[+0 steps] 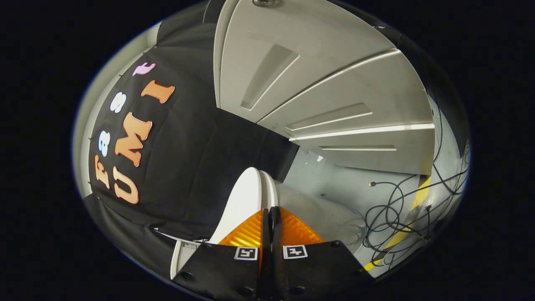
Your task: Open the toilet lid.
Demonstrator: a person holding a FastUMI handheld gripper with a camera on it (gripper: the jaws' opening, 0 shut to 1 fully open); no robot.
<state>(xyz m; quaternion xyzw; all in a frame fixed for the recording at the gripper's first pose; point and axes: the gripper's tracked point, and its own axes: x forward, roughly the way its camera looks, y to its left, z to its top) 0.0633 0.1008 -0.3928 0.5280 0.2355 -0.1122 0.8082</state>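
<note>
White toilet lid (pixel 244 200), black cloth wall (pixel 188 167), black cables (pixel 393 217), yellow floor stripe (pixel 420 196)

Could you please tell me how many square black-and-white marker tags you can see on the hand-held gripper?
2. One marker tag sits on the left finger's mount, the other marker tag on the right finger's mount, either side of the hand-held gripper's closed fingers, just below the raised toilet lid.

My camera rides my hand-held gripper (pixel 271 217), tilted steeply, looking along its closed-together fingers, close behind the raised toilet lid (pixel 244 200), toward far ceiling panels (pixel 334 67)
</note>
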